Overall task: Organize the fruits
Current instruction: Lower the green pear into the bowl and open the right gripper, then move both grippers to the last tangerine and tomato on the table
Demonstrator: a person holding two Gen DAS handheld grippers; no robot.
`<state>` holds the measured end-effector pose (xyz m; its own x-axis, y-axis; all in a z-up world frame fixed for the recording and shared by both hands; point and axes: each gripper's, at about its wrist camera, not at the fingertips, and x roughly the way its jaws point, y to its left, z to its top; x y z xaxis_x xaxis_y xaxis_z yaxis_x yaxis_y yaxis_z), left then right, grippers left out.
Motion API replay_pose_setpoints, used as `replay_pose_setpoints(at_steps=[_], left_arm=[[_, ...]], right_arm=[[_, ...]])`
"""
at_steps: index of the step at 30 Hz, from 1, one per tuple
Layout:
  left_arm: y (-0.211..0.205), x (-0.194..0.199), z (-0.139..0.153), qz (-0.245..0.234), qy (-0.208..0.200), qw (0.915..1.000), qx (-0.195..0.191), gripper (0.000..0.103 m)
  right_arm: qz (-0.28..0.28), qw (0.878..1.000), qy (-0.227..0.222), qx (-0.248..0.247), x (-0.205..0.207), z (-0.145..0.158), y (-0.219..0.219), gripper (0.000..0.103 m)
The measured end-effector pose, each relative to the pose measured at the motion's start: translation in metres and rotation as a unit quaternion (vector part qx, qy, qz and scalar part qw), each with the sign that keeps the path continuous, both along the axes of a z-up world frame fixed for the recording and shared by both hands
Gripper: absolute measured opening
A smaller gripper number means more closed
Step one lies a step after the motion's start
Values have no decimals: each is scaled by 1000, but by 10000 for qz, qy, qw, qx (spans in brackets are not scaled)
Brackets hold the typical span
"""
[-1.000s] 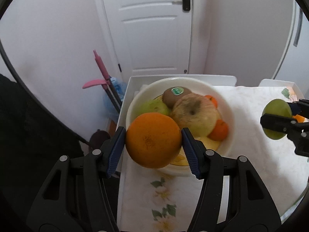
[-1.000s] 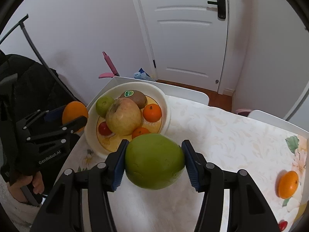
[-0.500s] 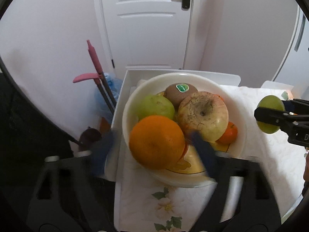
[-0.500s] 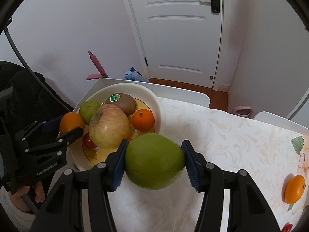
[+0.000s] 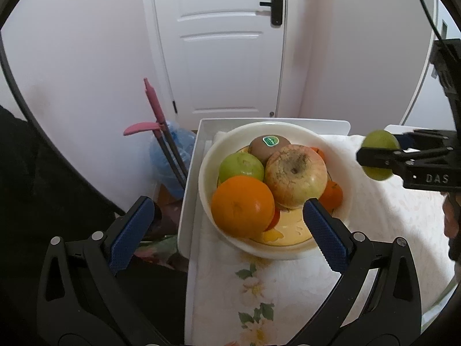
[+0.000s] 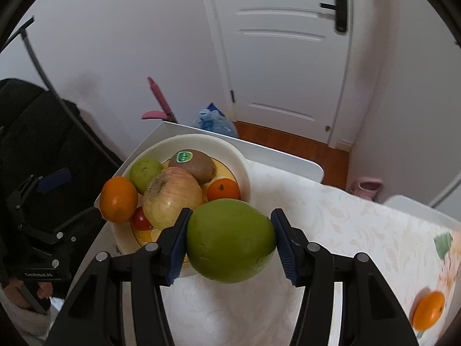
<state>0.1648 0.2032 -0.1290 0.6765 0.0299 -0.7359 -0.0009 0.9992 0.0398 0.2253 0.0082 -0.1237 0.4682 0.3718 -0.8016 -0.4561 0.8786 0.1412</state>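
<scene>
- L gripper (image 5: pixel 227 222): jaws spread wide, nothing between them. Orange (image 5: pixel 243 205) sits just ahead, between the pads but clear of both, resting at the near rim of the fruit bowl (image 5: pixel 207 155).
- R gripper (image 6: pixel 229 240): clamped on a green fruit (image 6: pixel 229 239), prob. a green apple; held just short of the bowl's near-right rim, above the tablecloth (image 6: pixel 331 225).
- Bowl contents, ahead of L gripper: orange, large apple (image 5: pixel 296 176), green pear-like fruit (image 5: pixel 241 166), kiwi w/ sticker (image 5: pixel 269 144), mandarin (image 5: pixel 331 194).
- Progress (judged): most fruit is in the bowl. Left to do: green fruit still in the R grip; a small orange (image 6: pixel 428 310) lies well right of the R gripper on the cloth.
- View diff: only R wrist shows the stray small orange and a cherry tomato (image 6: pixel 141 218) beside the large apple. L wrist shows the R gripper side-on, far right.
</scene>
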Motion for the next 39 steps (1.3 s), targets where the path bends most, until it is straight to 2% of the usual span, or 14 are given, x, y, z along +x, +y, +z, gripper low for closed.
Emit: replay_pose_setpoints(at_steps=[6,13,18,19,20,22,23,30,39], left_arm=[[-5,-9,-4,32,70,10000,38,103],[-8,-14,-7,79,118,9999,81,103],[-6,-15,-8,111,133,9998,99,103],[-6,-15,-8,122,130,9998,97,103],[-6,-16,-8,129,130,9998,93,103],[-8,-18,-7,140,136,9998,97,103],[-9,-18,-7,146,143,9997,105,103],[-13,-22,6,137,123,9997,189,103],[-27,-32,42,-134,-137,9992,341,103]], right_arm=[[577,9983,-35,-17,14,-12,8,51],[877,9960,-4,163,26,-26,16,51],[843,9961,54,268,27,-31,15,52],[809,9961,71,351,28,-31,13,58],[798,9959,90,420,28,-30,11,70],[763,9960,52,451,29,-28,10,81],[737,9963,16,434,28,-26,10,82],[531,9981,-22,320,17,-10,6,82],[185,9992,-171,299,-16,30,-14,82]])
